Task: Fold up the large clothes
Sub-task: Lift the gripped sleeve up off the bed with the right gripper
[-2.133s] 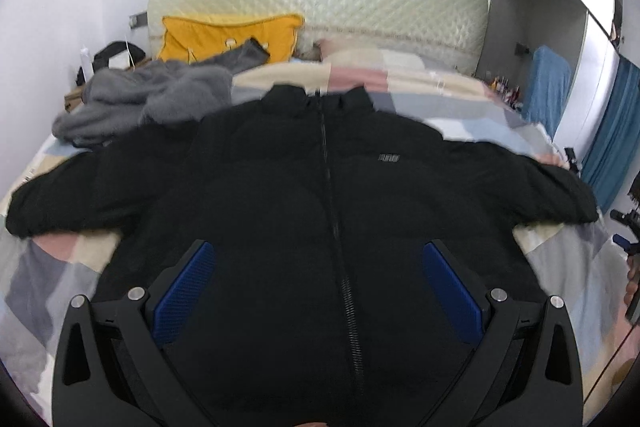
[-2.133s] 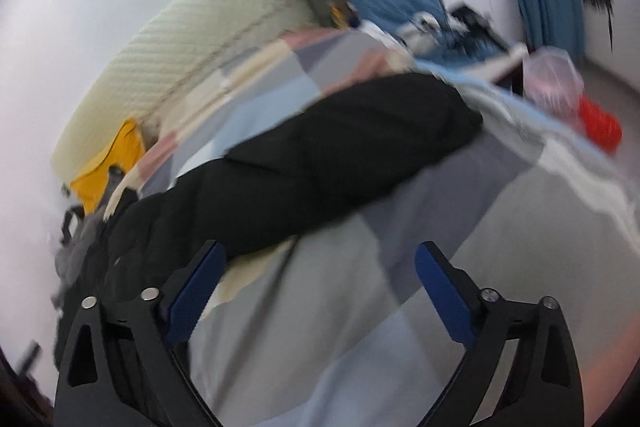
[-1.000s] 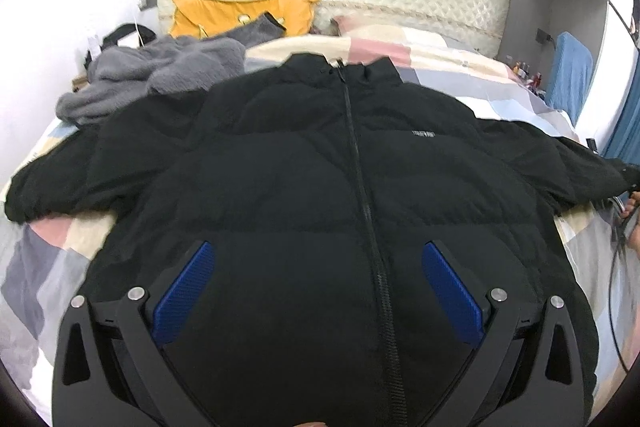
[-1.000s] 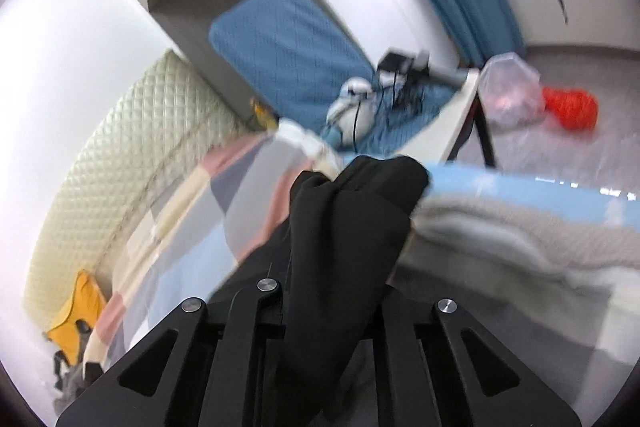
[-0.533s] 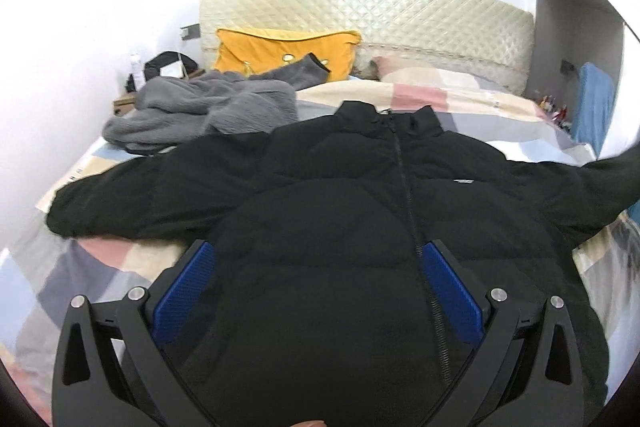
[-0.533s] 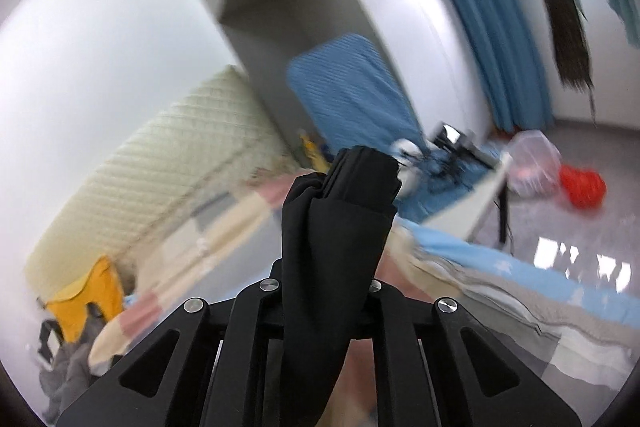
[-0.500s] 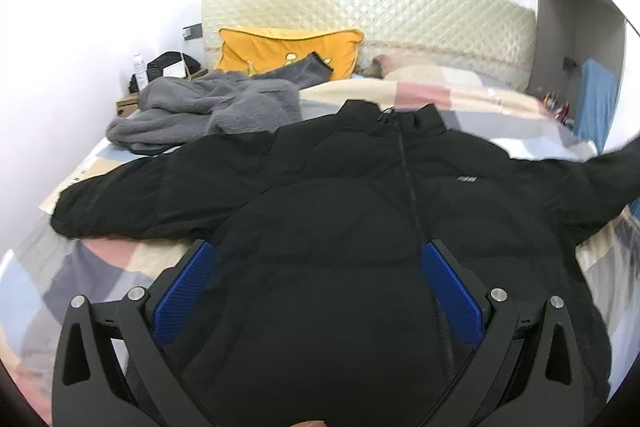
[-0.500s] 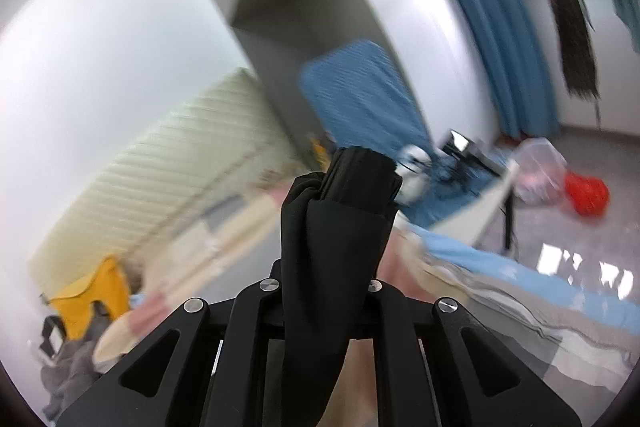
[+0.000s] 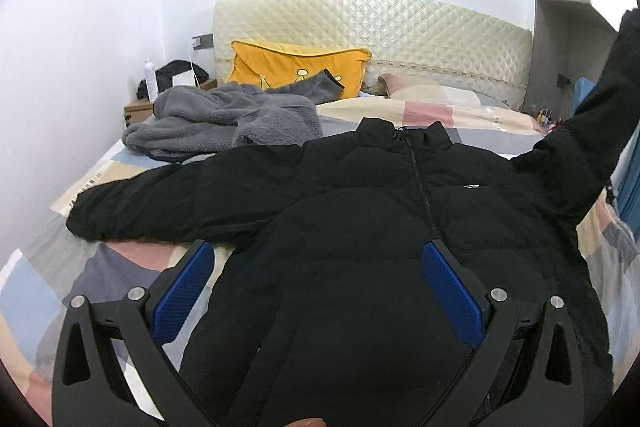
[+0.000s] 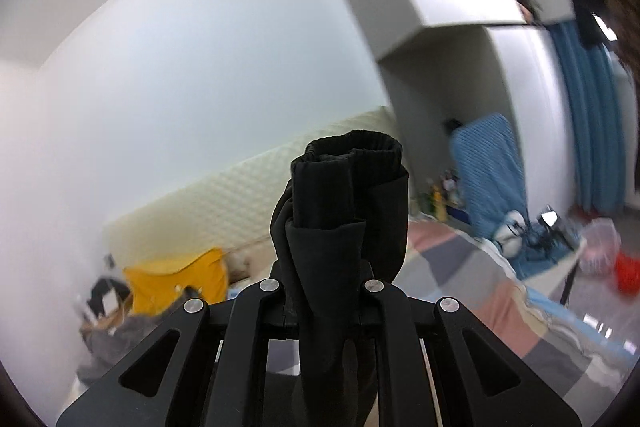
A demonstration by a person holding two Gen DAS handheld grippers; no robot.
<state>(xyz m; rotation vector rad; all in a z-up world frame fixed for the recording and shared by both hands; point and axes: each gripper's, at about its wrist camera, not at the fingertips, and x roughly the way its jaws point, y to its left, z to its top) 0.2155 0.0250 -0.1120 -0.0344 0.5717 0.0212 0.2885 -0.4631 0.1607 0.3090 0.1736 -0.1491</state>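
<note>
Up high, puffy black jacket [image 9: 360,227] sleeve (ribbed cuff)

One black jacket [image 9: 360,227], one grey fleece garment [image 9: 224,123], one yellow pillow [image 9: 296,67], one bed [image 9: 460,115], two grippers.

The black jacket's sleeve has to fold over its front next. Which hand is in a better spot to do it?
Probably the right. The right gripper is shut on the sleeve cuff, lifted above the bed. The left gripper is open over the black jacket, holding nothing.
</note>
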